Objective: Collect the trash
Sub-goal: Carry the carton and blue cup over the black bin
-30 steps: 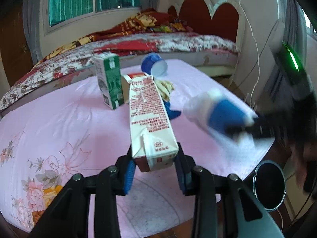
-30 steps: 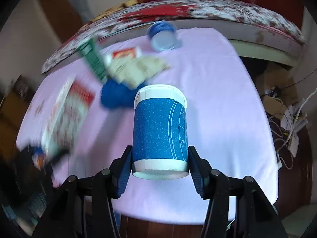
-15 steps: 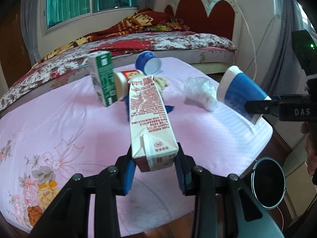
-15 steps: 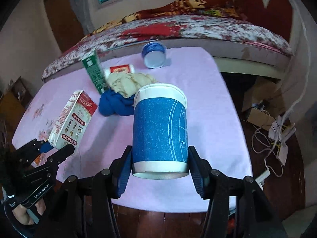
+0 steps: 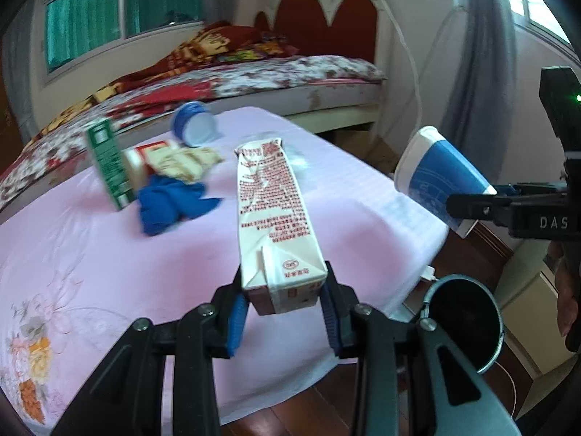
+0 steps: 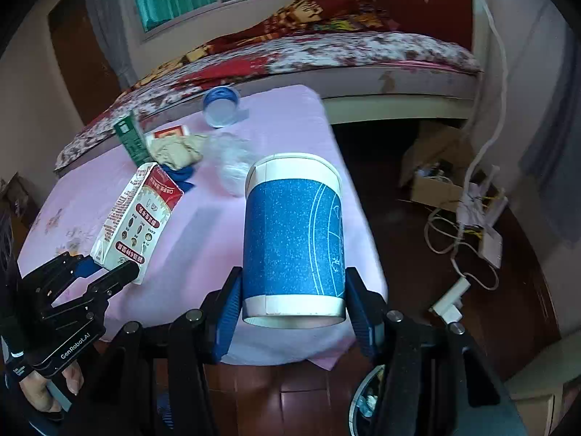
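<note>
Since the earlier frames both grippers have swung sideways toward the table's corner, so the black bin [image 5: 463, 321] on the floor now sits larger and nearer in the left wrist view, and the crumpled clear plastic [image 6: 232, 161] shows on the cloth beyond the cup.

The left gripper [image 5: 284, 314] is clamped on the base of a red-and-white carton [image 5: 274, 214], which sticks out forward and up from its blue pads [image 5: 238, 318], above the pink tablecloth [image 5: 90, 254]. The right gripper [image 6: 293, 310] grips a blue paper cup [image 6: 293, 232] by its bottom end, rim pointing away, over the table's edge; the bin's rim [image 6: 357, 396] shows just below it.

Counted: two blue cups, one held and one lying on its side [image 5: 192, 129] at the far edge; three cartons, one held, one green carton [image 5: 109, 163] standing, one small red-topped box [image 5: 145, 156] beside it. One blue cloth [image 5: 170, 205], one beige wad [image 5: 185, 160], one bin.
</note>
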Demonstrator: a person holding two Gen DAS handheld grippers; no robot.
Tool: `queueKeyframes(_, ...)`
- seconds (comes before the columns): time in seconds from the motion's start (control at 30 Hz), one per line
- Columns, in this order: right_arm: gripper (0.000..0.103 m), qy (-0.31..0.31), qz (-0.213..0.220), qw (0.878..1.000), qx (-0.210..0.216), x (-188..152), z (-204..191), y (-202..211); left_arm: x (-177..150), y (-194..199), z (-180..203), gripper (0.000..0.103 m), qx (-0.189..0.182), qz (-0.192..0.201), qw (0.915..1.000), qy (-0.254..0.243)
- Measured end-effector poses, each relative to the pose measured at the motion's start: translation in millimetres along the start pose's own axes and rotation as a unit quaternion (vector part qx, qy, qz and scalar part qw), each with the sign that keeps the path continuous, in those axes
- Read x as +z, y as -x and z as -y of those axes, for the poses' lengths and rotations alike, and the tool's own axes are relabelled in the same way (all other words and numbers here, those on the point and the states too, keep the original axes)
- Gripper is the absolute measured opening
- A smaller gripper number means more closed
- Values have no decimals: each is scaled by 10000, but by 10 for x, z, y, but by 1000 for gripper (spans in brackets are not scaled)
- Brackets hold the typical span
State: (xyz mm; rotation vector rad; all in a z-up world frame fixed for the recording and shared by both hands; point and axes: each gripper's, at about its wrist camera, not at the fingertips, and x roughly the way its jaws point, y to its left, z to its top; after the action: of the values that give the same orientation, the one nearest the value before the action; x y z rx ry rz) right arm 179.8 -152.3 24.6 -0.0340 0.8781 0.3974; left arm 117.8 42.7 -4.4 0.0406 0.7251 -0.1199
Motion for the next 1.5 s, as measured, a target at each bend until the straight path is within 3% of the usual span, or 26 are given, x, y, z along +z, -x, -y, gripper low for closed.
queueKeyframes(0.33, 57, -398, 15, 9984, -404, -445, 637, 279, 1, -80, 704, 37, -556, -52, 9976, -403)
queueKeyframes(0.67, 57, -702, -84, 9937, -867, -895, 1124, 412, -100, -183, 1308, 37, -1093, -249, 9897, -891)
queueKeyframes(1.07, 58, -1063, -420, 9854, -1263, -1457, 1635, 424, -272, -337, 1902, 37, -1812, -666, 9726, -1295)
queueKeyframes(1.5, 59, -1107, -1096, 9793, -1296, -1995, 1942, 152, -584, -777, 2245, 37, -2468, -1641, 9430, -1516)
